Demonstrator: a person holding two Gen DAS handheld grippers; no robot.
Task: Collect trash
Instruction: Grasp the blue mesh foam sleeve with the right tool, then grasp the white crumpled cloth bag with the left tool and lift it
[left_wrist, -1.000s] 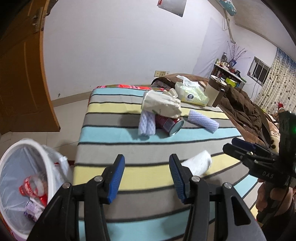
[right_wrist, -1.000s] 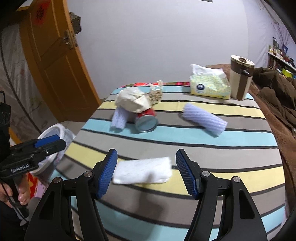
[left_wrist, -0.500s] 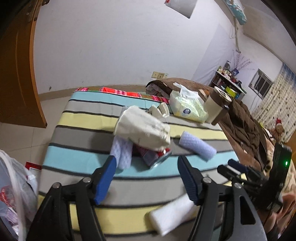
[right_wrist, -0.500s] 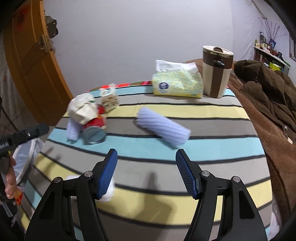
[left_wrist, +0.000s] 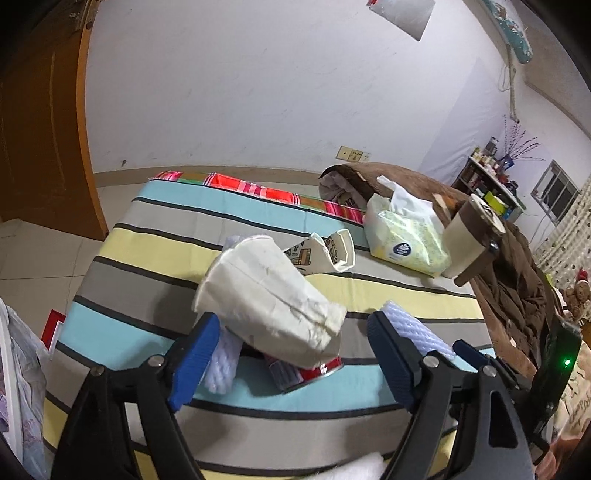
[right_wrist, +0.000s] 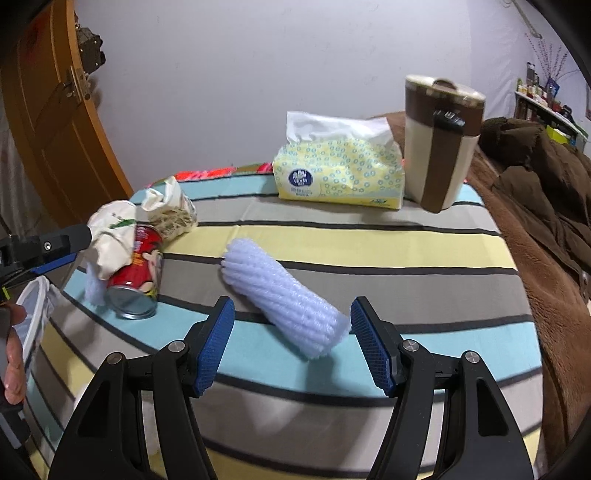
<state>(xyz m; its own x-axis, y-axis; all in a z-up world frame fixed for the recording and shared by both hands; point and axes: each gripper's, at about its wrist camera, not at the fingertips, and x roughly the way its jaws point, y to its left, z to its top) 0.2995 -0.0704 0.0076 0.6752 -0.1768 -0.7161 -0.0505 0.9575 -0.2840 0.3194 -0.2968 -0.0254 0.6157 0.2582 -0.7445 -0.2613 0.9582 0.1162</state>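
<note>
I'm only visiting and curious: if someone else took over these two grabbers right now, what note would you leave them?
Left gripper: jaws opening, nothing gripped, framing the crumpled paper cup and red can pile.
Right gripper: open, empty, with the near end of the ribbed foam roll between its jaws, untouched.
Also on the striped cloth: a crumpled printed wrapper, a second foam piece by the can, a white wad at the near edge.
Done: the lined bin at left already holds some trash.
Left: all the above.
</note>
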